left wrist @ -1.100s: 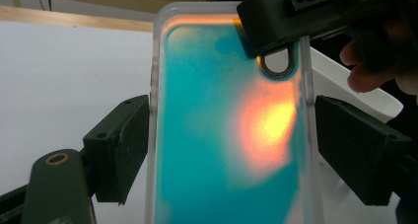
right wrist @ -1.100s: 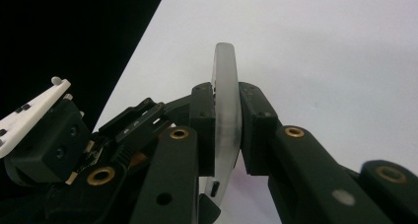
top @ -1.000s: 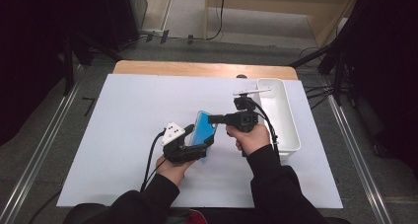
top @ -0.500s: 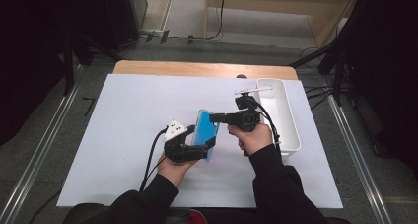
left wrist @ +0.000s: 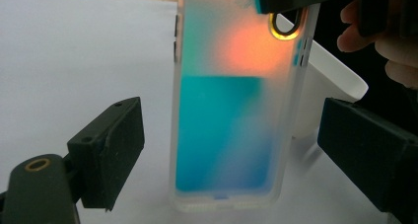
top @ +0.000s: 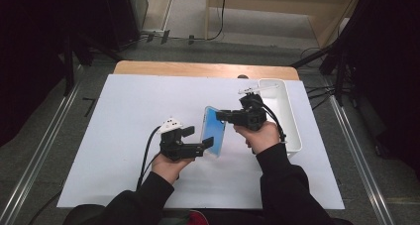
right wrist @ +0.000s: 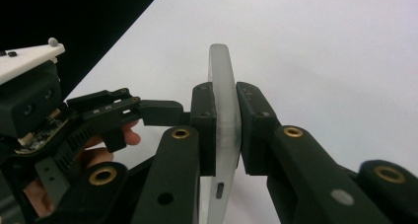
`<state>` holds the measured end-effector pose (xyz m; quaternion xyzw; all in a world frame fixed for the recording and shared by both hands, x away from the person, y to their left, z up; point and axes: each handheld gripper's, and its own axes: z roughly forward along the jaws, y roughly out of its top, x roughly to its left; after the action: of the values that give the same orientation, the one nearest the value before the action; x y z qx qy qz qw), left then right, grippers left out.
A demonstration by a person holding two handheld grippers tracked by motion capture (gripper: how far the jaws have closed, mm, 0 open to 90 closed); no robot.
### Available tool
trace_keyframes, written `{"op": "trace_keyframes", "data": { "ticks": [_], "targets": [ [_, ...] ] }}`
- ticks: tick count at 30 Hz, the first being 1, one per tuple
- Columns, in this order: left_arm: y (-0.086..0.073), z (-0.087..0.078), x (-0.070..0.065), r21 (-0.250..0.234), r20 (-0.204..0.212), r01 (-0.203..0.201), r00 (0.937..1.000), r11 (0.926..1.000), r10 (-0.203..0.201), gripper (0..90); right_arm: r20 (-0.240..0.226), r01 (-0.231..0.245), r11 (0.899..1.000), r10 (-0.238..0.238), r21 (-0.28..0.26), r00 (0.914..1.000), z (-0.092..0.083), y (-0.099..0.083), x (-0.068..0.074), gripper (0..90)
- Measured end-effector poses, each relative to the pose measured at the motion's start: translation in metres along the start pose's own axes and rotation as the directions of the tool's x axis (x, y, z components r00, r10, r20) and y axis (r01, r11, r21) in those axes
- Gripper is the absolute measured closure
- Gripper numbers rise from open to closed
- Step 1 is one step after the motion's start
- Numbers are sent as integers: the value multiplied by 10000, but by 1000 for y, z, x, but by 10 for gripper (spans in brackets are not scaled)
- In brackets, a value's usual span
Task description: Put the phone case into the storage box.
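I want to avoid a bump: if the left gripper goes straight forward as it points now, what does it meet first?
Most likely the phone case, held upright by the right gripper. It stands between the left gripper's open jaws, untouched. Depth is unclear.

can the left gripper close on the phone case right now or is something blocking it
Probably yes. The left gripper stands open with the phone case between its jaws, a gap either side. The right gripper clamps only the case's far end, so the near end looks free.

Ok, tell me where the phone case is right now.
In the high view the phone case stands on edge over the white mat, right of centre, clamped by the right gripper, with the left gripper open around its lower end.
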<state>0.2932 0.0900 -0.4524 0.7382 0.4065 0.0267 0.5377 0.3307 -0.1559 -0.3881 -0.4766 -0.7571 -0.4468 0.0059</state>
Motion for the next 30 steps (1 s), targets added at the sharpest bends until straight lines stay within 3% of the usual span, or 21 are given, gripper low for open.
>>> {"op": "trace_keyframes", "data": {
  "ticks": [4, 7, 14, 20, 24, 26, 30],
  "targets": [
    [3, -1, 3, 218, 119, 86, 9999, 9997, -89, 105, 199, 174, 9998, -173, -40, 9997, -1, 0, 0, 773],
    [5, -2, 9, 546, 475, 451, 9977, 9975, -478, 105, 381, 523, 9984, -515, -212, 9979, -1, -1, 1, 773],
    [9, -3, 11, 1090, 500, 76, 9987, 9940, -131, 105, 740, 1157, 9911, -1109, -655, 9911, -3, -3, 3, 773],
    [12, -4, 13, 1857, 613, -477, 9974, 9814, 369, 129, 826, 1500, 9848, -1429, -878, 9863, -4, -6, 4, 773],
    [13, -5, 16, 2051, 867, -389, 9960, 9780, 215, 132, 764, 1710, 9808, -1641, -941, 9835, -4, -6, 5, 773],
    [16, -6, 19, 2441, 1100, -388, 9939, 9690, 121, 132, 765, 2055, 9741, -1987, -947, 9771, -5, -7, 5, 773],
    [19, -9, 22, 2636, 1306, -450, 9914, 9636, 106, 138, 664, 2438, 9637, -2376, -1092, 9691, -7, -10, 6, 773]
  ]
}}
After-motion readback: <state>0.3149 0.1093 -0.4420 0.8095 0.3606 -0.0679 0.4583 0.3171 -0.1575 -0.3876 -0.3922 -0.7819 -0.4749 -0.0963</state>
